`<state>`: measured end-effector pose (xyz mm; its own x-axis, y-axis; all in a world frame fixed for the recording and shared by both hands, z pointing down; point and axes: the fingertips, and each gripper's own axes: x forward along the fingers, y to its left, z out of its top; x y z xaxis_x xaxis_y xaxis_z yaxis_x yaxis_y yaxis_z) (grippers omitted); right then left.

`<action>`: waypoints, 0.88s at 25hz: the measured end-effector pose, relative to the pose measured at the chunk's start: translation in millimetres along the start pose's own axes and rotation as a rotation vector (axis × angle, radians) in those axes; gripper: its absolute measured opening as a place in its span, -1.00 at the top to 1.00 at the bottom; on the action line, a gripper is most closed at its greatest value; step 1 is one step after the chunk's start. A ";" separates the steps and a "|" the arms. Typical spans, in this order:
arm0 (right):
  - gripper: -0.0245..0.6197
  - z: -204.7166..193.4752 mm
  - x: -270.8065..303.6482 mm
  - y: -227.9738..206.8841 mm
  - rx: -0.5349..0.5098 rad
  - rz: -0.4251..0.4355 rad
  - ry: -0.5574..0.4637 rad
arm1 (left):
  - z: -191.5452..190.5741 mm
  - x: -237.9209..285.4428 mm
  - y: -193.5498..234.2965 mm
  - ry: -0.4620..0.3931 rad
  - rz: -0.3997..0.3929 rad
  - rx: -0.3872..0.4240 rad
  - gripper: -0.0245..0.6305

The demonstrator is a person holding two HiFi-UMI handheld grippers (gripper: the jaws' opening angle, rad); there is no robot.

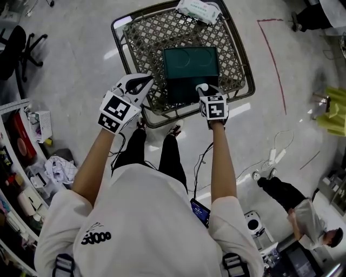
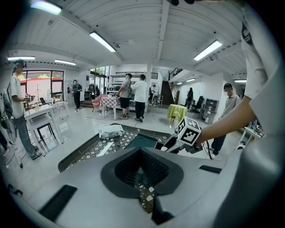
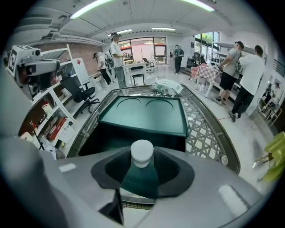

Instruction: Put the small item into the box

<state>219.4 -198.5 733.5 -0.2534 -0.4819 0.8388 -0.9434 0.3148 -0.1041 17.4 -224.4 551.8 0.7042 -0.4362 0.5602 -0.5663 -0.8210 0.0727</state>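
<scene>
A dark green box (image 1: 184,89) stands open on the lattice table (image 1: 240,59), its lid (image 1: 192,62) with two round hollows lying back behind it. In the right gripper view the lid (image 3: 142,111) is straight ahead and the box's dark inside (image 3: 111,140) is below it. My right gripper (image 3: 142,176) is shut on a small green bottle (image 3: 141,171) with a white cap, held upright over the box's near edge. The head view shows the cap of this bottle (image 1: 201,86) ahead of the right gripper (image 1: 203,91). My left gripper (image 1: 141,85) hovers open and empty over the table's near left corner.
A white packet (image 1: 199,10) lies at the table's far edge. An office chair (image 1: 21,48) and cluttered shelves (image 1: 16,146) are on the left. A person (image 1: 303,213) crouches at lower right beside cables on the floor. Several people (image 2: 133,95) stand farther off by tables.
</scene>
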 end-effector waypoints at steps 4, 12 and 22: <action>0.35 -2.5 3.3 -2.1 0.016 0.001 0.009 | -2.8 1.8 1.5 0.014 -0.003 -0.007 0.91; 0.35 -1.8 -4.6 -13.8 0.041 -0.039 -0.001 | -2.3 5.1 -4.8 0.023 -0.018 -0.004 0.91; 0.35 -10.9 -13.4 -28.4 0.068 -0.081 -0.003 | -4.7 6.1 -12.9 0.030 -0.030 0.004 0.91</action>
<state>251.9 -192.1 731.1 -0.1765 -0.5063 0.8441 -0.9732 0.2183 -0.0725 27.0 -214.8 558.1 0.7077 -0.4004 0.5820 -0.5433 -0.8351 0.0861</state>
